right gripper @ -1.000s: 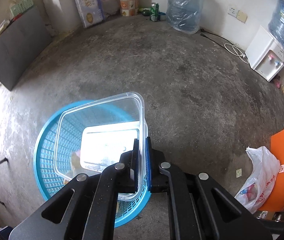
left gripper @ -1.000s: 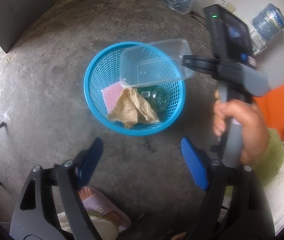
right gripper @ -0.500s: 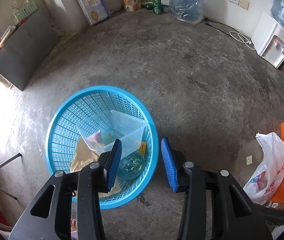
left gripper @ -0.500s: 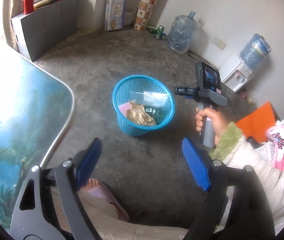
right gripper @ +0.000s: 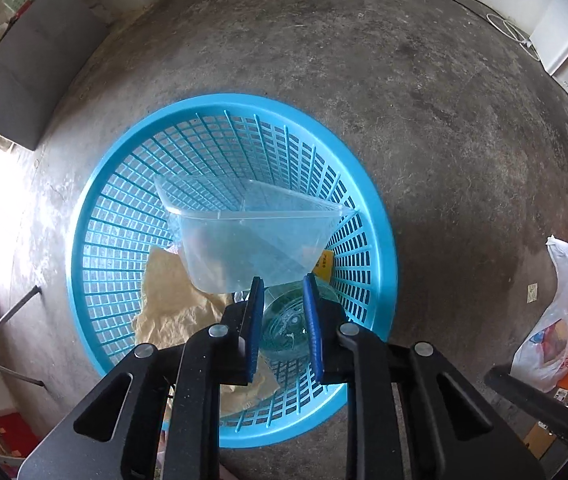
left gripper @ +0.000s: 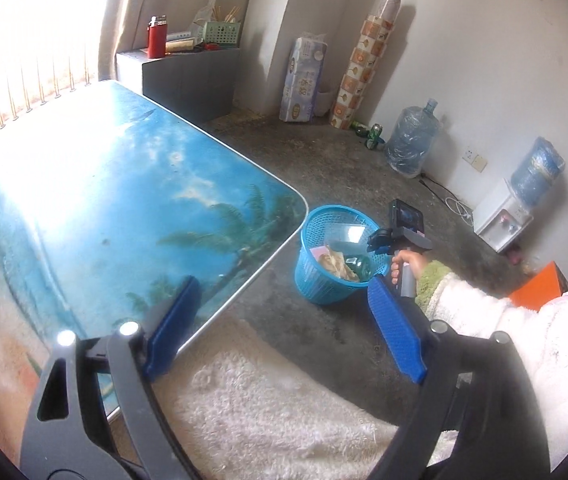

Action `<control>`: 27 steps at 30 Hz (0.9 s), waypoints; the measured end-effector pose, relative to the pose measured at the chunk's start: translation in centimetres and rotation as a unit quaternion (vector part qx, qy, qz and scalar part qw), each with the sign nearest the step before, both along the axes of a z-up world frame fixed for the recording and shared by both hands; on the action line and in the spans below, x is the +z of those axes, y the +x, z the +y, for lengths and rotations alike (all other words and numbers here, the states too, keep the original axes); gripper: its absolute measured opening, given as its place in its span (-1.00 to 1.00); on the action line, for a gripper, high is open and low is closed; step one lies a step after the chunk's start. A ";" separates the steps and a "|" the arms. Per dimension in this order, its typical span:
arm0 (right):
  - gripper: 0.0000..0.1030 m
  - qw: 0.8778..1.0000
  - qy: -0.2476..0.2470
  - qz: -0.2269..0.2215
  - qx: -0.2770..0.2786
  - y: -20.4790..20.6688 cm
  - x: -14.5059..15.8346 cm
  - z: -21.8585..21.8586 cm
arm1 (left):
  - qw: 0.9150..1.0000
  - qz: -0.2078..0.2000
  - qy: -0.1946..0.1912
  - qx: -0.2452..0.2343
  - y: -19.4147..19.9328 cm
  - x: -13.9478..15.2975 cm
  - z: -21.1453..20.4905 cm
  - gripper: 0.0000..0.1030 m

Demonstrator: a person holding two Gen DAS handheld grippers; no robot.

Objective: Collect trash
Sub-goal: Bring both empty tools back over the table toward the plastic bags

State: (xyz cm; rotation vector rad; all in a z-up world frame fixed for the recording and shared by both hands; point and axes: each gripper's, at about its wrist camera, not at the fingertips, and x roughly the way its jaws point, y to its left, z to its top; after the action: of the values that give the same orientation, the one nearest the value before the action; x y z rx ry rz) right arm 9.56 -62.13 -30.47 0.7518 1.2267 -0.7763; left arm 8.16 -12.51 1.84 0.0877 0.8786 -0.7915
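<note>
Right wrist view: clear plastic container (right gripper: 243, 240) lying tilted inside blue mesh basket (right gripper: 131, 184), mouth facing up and away, one corner against the basket's right wall. Resting on crumpled brown paper (right gripper: 167, 300) and a greenish clear round lid or cup (right gripper: 284, 324); small yellow label (right gripper: 324, 265) wedged beside it at the wall. Pink item under the paper, seen only in left wrist view (left gripper: 316, 253). Right gripper (right gripper: 284, 300) just above the basket's near side, blue pads parted with a narrow gap, clamping nothing, clear of the container. Basket standing on bare concrete floor (right gripper: 424, 80).

Left wrist view: same basket (left gripper: 316, 292) on the floor just off the corner of a table (left gripper: 83, 200) with beach-print top. Right gripper (left gripper: 380, 240) over the basket's right rim, held in a hand (left gripper: 404, 264) with green cuff and white fleece sleeve. Left gripper (left gripper: 284, 324) well back from the basket, pads spread wide, nothing between them, hovering over table edge and white fleece.

Surroundings: white plastic bag (right gripper: 564, 312) on the floor right of the basket, orange panel behind it. Water jug (left gripper: 414, 144), cans and a white dispenser (left gripper: 502, 224) along the far wall. Grey cabinet (left gripper: 187, 76) past the table.
</note>
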 end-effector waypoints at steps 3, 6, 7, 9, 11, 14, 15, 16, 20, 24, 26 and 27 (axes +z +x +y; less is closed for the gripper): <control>-0.61 1.000 -0.003 -0.007 0.004 -0.5 0.9 0.7 | 1.000 0.007 -0.010 0.026 0.2 0.0 2.4 0.58; -0.61 0.999 -0.025 -0.023 0.010 -2.1 3.6 2.0 | 0.998 0.007 -0.024 0.055 0.4 0.2 4.2 0.58; -0.61 0.999 -0.032 -0.035 0.011 -2.8 4.9 2.6 | 0.998 0.004 -0.029 0.064 0.3 0.2 4.9 0.58; -0.57 0.997 -0.041 -0.063 0.012 -4.5 8.0 4.0 | 0.996 -0.003 -0.037 0.082 0.4 0.7 6.6 0.58; -0.47 0.993 -0.044 -0.102 0.027 -5.8 11.6 5.9 | 0.994 -0.013 -0.045 0.100 0.4 1.3 8.5 0.58; -0.19 0.983 -0.055 -0.157 0.074 -6.6 17.5 10.3 | 0.989 -0.029 -0.061 0.132 0.4 2.5 11.8 0.59; -0.08 0.978 -0.054 -0.177 0.096 -6.4 19.3 12.1 | 0.987 -0.035 -0.068 0.144 0.3 2.9 12.9 0.61; -0.04 0.972 -0.049 -0.198 0.120 -6.1 21.0 13.8 | 0.984 -0.041 -0.076 0.157 0.3 3.3 14.1 0.61; 0.14 0.937 -0.003 -0.277 0.215 -3.2 26.1 21.1 | 0.971 -0.069 -0.095 0.206 -0.3 4.5 18.8 0.63; 0.24 0.893 0.050 -0.309 0.324 1.2 28.4 30.0 | 0.961 -0.096 -0.056 0.252 -0.3 4.5 22.6 0.66; 0.26 0.867 0.092 -0.316 0.374 3.5 28.8 34.9 | 0.956 -0.107 -0.014 0.273 0.0 3.8 23.9 0.66; 0.28 0.854 0.114 -0.315 0.397 4.6 28.8 37.2 | 0.955 -0.110 0.005 0.277 0.1 3.4 24.3 0.67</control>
State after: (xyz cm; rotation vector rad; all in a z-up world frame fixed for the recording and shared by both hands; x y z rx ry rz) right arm 14.16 -24.90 -1.66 0.5380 0.8923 0.3023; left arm 8.25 11.82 5.29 -0.0609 0.6469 -0.2448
